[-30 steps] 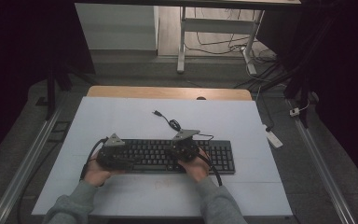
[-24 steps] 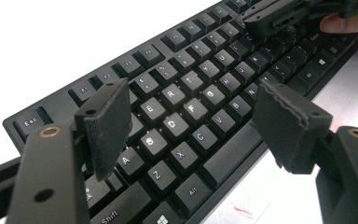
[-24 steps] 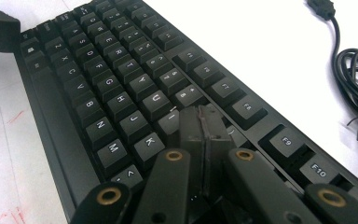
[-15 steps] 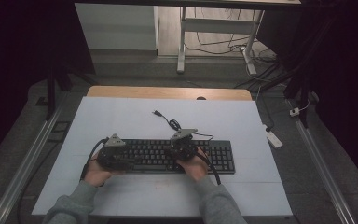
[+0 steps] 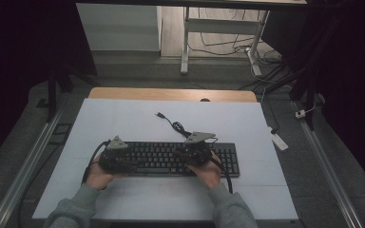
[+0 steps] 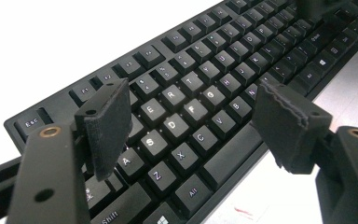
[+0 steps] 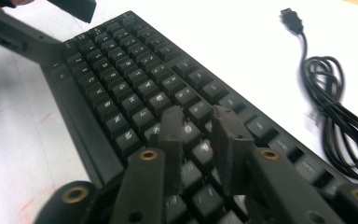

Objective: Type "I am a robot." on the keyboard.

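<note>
Right gripper view showed the right tool (image 7: 198, 135) just parting, gripping nothing, over the keyboard (image 7: 135, 79), seemingly pressing keys.

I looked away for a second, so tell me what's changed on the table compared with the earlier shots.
The right gripper has just been opening its jaws over the keyboard; the right gripper view shows a narrow gap between them with nothing in it, only keys below. In the high view that hand has barely shifted. The left gripper stayed put, open above the keys at the keyboard's left end. Keyboard and cable lie as before.
</note>
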A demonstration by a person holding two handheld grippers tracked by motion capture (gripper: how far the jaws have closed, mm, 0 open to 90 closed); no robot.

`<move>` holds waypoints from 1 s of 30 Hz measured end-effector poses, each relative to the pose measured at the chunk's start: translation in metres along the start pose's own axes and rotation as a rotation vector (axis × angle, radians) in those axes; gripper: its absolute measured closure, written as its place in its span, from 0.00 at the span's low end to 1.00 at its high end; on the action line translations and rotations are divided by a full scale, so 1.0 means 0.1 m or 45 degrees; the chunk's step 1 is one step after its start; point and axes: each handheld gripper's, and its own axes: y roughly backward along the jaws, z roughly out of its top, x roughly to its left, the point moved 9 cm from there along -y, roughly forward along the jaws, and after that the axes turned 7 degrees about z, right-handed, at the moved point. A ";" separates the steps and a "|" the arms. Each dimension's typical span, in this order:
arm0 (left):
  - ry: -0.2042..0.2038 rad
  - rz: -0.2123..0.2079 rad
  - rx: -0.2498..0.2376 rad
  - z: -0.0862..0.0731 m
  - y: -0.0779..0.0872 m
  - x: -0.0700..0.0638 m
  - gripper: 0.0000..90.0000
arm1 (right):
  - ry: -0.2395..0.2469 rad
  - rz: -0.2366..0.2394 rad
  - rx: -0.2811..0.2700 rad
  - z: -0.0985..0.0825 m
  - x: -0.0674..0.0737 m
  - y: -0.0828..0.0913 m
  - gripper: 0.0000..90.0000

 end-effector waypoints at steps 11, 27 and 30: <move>0.013 0.016 0.003 0.00 -0.01 0.03 0.32 | -0.002 -0.037 -0.027 -0.26 -0.02 0.41 0.67; 0.003 0.028 0.008 0.00 -0.03 0.03 0.33 | 0.011 -0.058 -0.039 -0.45 -0.03 0.57 0.64; 0.002 0.028 0.007 0.00 -0.03 0.03 0.33 | 0.012 -0.060 -0.032 -0.46 -0.03 0.57 0.64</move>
